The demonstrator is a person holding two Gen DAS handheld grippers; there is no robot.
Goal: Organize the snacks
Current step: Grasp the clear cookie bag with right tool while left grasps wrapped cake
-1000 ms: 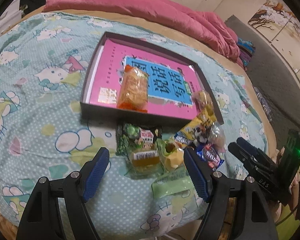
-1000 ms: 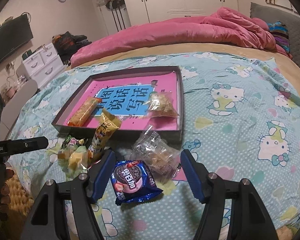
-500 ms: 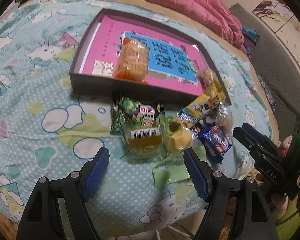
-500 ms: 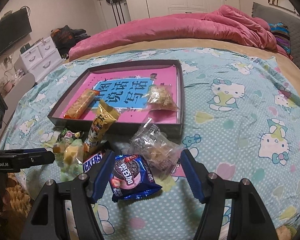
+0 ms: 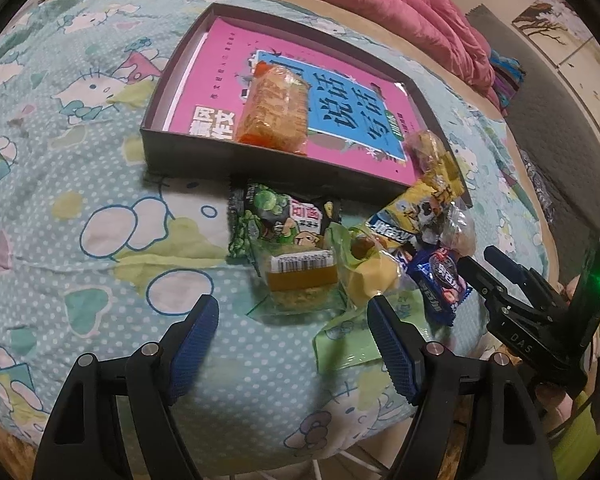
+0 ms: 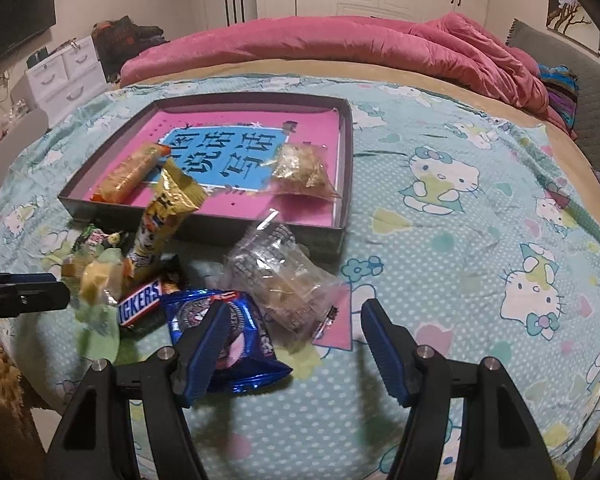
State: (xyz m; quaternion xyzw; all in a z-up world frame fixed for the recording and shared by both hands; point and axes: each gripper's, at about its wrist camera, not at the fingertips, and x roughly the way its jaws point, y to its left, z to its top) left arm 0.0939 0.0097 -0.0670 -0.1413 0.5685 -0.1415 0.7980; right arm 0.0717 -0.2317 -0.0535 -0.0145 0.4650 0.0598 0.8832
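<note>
The snacks lie in a loose heap just in front of the shallow dark box (image 6: 342,216) on the bed. Against its near wall sit a green-pea packet (image 5: 276,220) and a clear-wrapped cake with a barcode label (image 5: 302,280), then a yellow wafer bar (image 6: 164,216) leaning up over the box's edge, a Snickers bar (image 6: 140,304), a blue Oreo packet (image 6: 236,336) and a crumpled clear bag (image 6: 284,280). Inside the box, on a pink book (image 6: 312,128), rest an orange cracker pack (image 5: 274,114) and a small clear bag of golden bits (image 6: 304,168).

The left gripper (image 5: 292,336) hangs spread wide before the barcode cake — gripping nothing. The right gripper (image 6: 290,344) is likewise wide open, its left finger over the Oreo packet.
</note>
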